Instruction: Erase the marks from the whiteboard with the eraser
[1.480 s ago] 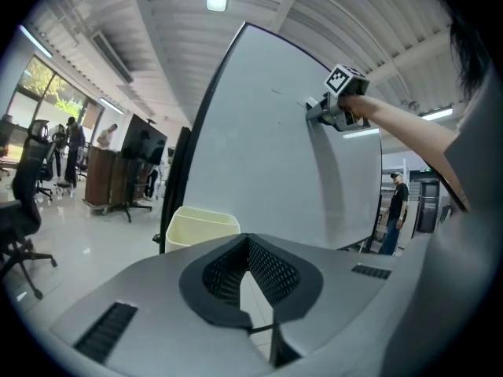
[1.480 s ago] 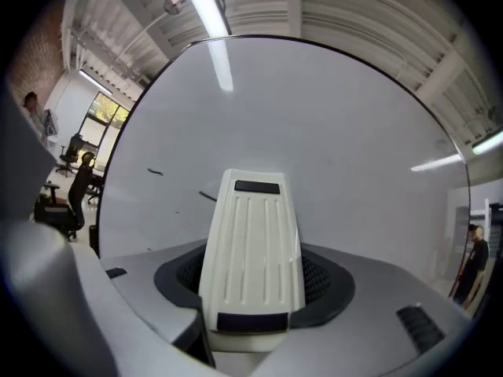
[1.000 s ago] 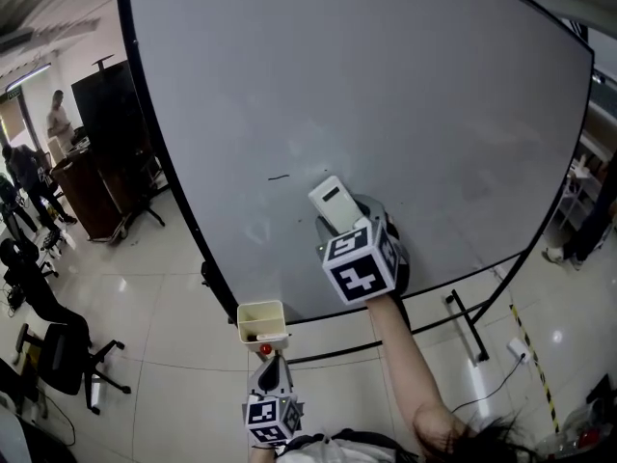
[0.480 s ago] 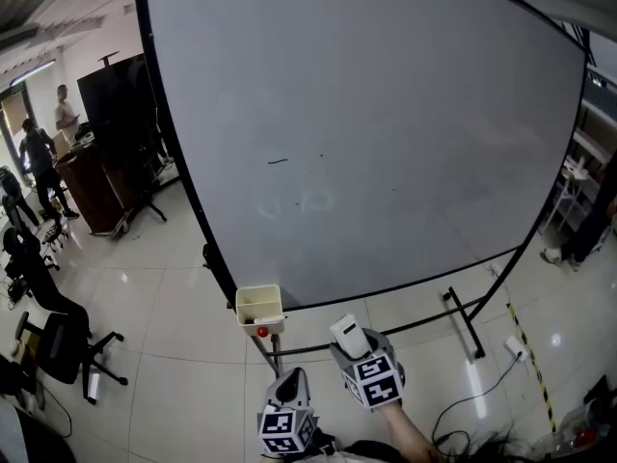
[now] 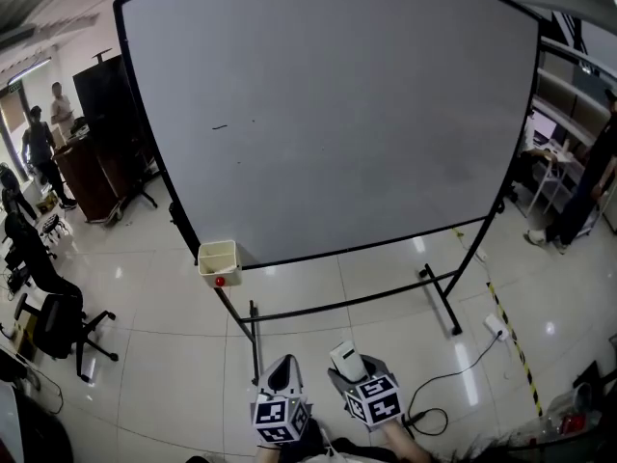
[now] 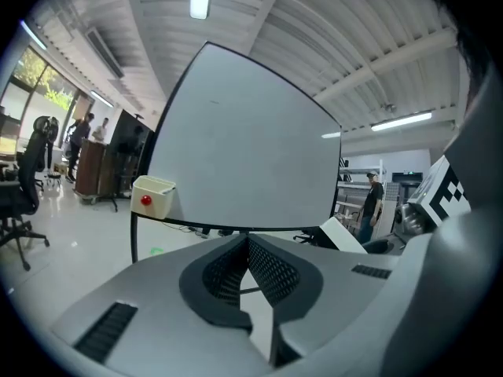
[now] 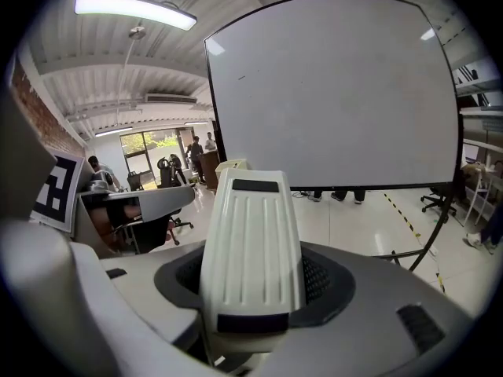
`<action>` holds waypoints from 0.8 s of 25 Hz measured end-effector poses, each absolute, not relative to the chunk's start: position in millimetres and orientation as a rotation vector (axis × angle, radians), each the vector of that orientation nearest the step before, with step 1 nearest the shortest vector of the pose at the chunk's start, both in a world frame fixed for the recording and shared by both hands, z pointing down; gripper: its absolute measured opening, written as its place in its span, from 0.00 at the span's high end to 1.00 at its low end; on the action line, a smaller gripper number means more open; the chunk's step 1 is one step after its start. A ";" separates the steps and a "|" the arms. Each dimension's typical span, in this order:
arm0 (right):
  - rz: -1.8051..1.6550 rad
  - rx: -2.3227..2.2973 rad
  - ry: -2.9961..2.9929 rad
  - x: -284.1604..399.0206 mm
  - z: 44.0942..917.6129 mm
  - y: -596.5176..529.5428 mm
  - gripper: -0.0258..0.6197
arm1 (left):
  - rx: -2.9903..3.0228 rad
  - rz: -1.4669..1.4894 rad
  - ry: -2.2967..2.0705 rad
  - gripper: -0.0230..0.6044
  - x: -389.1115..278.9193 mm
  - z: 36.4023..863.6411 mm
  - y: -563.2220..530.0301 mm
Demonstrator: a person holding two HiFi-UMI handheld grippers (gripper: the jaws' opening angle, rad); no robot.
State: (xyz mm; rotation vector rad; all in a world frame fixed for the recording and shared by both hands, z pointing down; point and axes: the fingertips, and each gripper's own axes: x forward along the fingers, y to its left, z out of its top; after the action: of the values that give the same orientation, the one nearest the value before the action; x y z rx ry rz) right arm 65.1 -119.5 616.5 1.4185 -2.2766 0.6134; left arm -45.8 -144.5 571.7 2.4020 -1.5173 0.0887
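The whiteboard [image 5: 337, 114] stands on a black wheeled stand some way ahead of me. One short dark mark [image 5: 220, 126] shows at its upper left, and it also appears as the mark [image 7: 241, 77] in the right gripper view. My right gripper [image 5: 353, 372] is low near my body, shut on the white ribbed eraser [image 7: 251, 242], which points up toward the board. Just left of it, my left gripper [image 5: 282, 367] has its jaws together with nothing between them [image 6: 248, 240]. A cream box [image 5: 218, 258] with a red dot hangs at the board's lower left corner.
Glossy tiled floor lies between me and the stand's legs [image 5: 439, 297]. A cable and power strip [image 5: 496, 328] lie on the floor at the right. An office chair [image 5: 53, 326], a dark cabinet [image 5: 92, 177] and people [image 5: 39, 143] are at the left. Another person [image 5: 588, 186] stands by shelves at the right.
The right gripper came off the board with the eraser and dropped down beside the left gripper. The board now sits farther away, its whole stand and the floor in view.
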 end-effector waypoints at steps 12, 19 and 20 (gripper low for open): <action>0.600 1.366 -2.305 63.2 616.2 -47.6 0.55 | 2.394 0.124 -1.506 1.00 -35.9 572.0 -62.5; 0.607 1.362 -2.319 49.9 612.1 -42.5 0.55 | 2.410 0.118 -1.518 1.00 -47.5 561.2 -55.9; 0.605 1.361 -2.318 49.1 612.6 -42.4 0.55 | 2.410 0.119 -1.519 1.00 -48.8 561.7 -55.4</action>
State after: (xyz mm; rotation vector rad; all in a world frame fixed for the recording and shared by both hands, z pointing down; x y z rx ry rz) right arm 49.1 -42.4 612.6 1.3612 -2.3180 0.6049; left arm -48.8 -55.4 561.7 2.4105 -1.5195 0.1191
